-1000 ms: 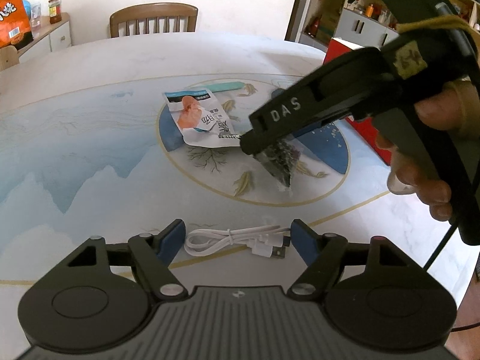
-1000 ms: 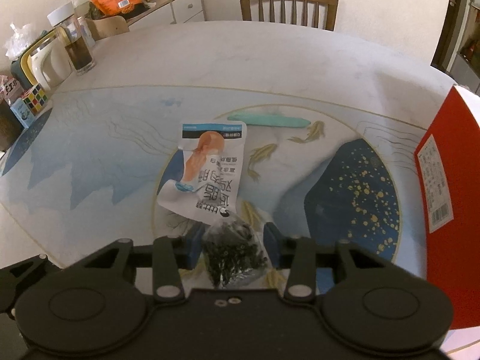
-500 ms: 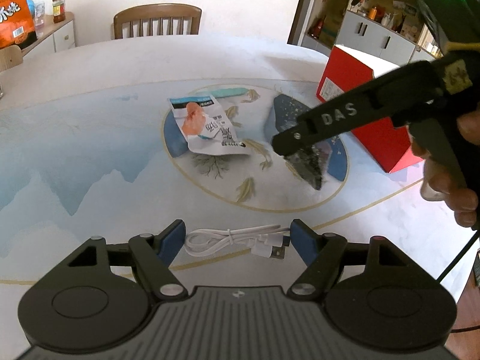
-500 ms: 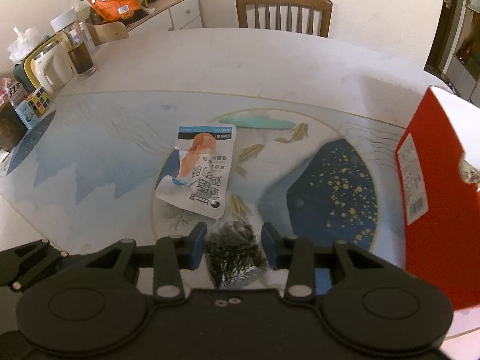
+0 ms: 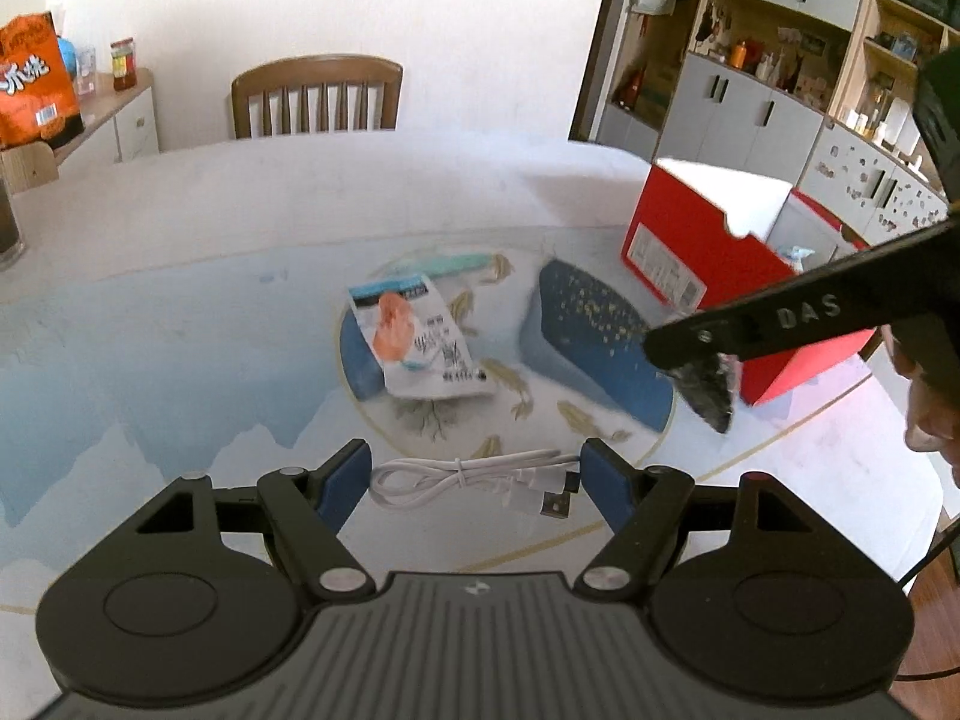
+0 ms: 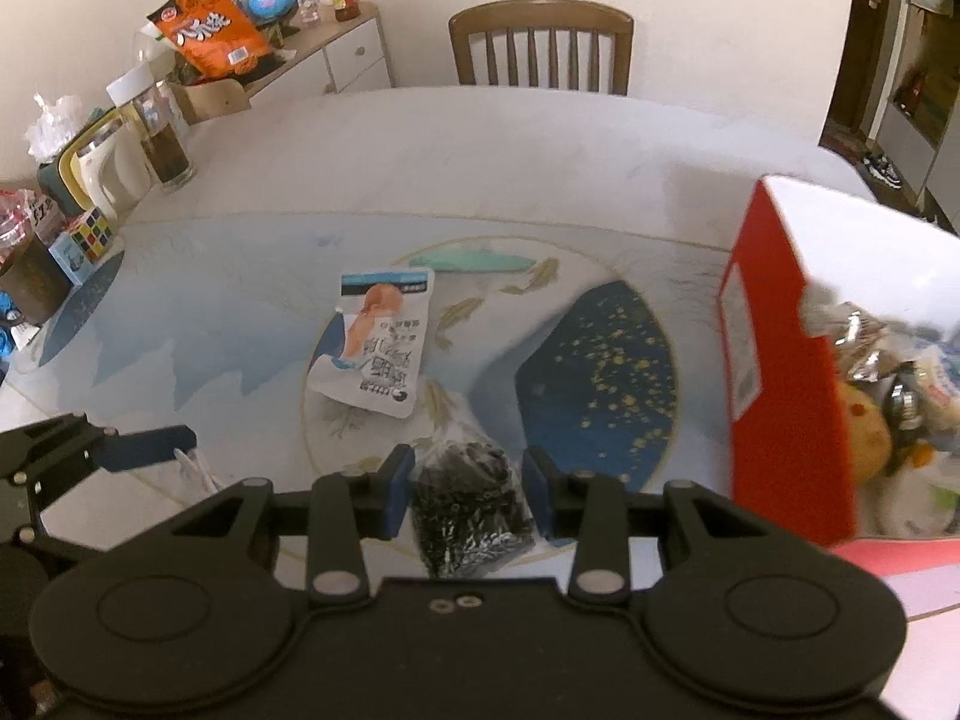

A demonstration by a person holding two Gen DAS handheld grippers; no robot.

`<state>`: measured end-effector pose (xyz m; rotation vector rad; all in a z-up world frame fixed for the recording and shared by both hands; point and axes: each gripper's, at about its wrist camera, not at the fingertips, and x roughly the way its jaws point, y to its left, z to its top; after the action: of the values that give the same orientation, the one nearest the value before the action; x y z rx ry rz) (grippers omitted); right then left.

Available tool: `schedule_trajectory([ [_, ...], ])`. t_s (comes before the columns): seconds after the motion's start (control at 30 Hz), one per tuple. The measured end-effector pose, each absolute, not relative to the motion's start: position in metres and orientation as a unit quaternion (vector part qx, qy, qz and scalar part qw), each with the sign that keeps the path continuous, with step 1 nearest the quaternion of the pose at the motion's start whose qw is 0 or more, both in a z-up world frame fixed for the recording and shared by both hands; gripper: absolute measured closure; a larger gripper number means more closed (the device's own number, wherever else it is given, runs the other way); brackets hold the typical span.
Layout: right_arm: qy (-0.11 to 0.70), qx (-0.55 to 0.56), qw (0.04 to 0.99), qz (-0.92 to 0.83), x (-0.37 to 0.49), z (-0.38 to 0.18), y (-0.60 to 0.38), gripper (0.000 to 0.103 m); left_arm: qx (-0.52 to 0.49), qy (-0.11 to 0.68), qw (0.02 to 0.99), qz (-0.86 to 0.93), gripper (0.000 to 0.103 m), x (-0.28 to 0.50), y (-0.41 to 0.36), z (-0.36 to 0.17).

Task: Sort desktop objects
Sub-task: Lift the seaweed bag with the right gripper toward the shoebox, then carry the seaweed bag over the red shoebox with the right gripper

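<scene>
My right gripper (image 6: 468, 489) is shut on a small clear bag of dark bits (image 6: 471, 510) and holds it above the table, just left of the open red box (image 6: 780, 372). The bag also hangs from that gripper in the left wrist view (image 5: 711, 387), in front of the red box (image 5: 678, 240). My left gripper (image 5: 474, 480) is open, low over the table, with a coiled white USB cable (image 5: 474, 474) between its fingers. A white snack packet (image 5: 417, 342) lies flat at the table's middle; it also shows in the right wrist view (image 6: 375, 348).
The red box holds several wrapped snacks (image 6: 882, 372). A wooden chair (image 5: 315, 96) stands at the far side. At the left edge stand a jar (image 6: 159, 126), a puzzle cube (image 6: 90, 234) and a kettle. An orange snack bag (image 6: 207, 30) sits on a sideboard.
My right gripper has carried the dark bag up and to the right, from beside the white packet to next to the red box. My left gripper has stayed over the cable.
</scene>
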<state>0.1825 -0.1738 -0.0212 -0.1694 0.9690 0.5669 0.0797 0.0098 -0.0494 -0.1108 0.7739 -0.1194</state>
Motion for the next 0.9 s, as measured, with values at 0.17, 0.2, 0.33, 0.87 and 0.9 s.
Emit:
schedule_trajectory([
  [0.17,0.454,-0.076,0.848,0.262,0.183,-0.005,-0.194,0.064,-0.054,0.367,0.926,-0.063,0.027,0.083,0.007,-0.030],
  [0.2,0.453,-0.075,0.849,0.262,0.183,-0.002,-0.198,0.064,-0.054,0.365,0.927,-0.064,0.027,0.084,0.006,-0.026],
  [0.33,0.444,-0.073,0.854,0.261,0.181,0.010,-0.214,0.064,-0.053,0.356,0.931,-0.066,0.027,0.088,0.001,-0.012],
  [0.87,0.410,-0.065,0.875,0.248,0.204,0.046,-0.280,0.064,-0.031,0.334,0.940,-0.068,0.027,0.111,-0.044,0.023],
  [0.9,0.407,-0.067,0.877,0.247,0.207,0.047,-0.284,0.064,-0.029,0.333,0.940,-0.068,0.027,0.113,-0.048,0.025],
])
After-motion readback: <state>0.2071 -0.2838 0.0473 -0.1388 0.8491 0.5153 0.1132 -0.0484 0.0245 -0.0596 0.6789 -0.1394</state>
